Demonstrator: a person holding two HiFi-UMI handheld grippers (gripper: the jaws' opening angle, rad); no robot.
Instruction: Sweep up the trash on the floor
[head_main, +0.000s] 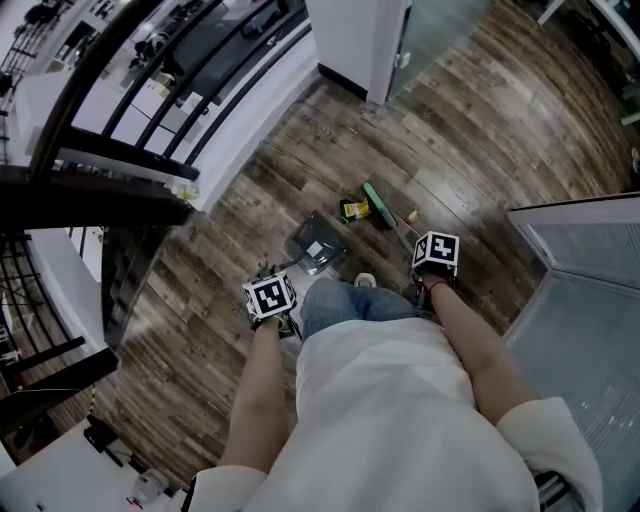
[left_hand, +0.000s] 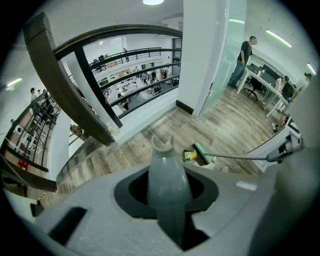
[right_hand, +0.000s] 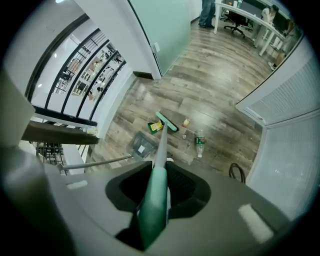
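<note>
My right gripper (right_hand: 159, 186) (head_main: 435, 258) is shut on the green grip of a broom handle (right_hand: 154, 200). The green broom head (right_hand: 166, 121) (head_main: 377, 205) rests on the wooden floor, touching a yellow-green wrapper (right_hand: 155, 127) (head_main: 354, 209). My left gripper (left_hand: 168, 186) (head_main: 270, 298) is shut on the grey dustpan handle (left_hand: 167, 175). The grey dustpan (head_main: 318, 245) (right_hand: 142, 146) lies on the floor just near of the wrapper. A small scrap (right_hand: 186, 122) (head_main: 410, 216) and a plastic bottle (right_hand: 200, 144) lie to the right of the broom head.
A black railing (head_main: 150, 80) over an open drop runs along the left. A white pillar with a glass wall (head_main: 385, 40) stands ahead, a white cabinet (head_main: 585, 270) at the right. A black cable loop (right_hand: 237, 172) lies near it. A person (left_hand: 245, 55) stands far off by desks.
</note>
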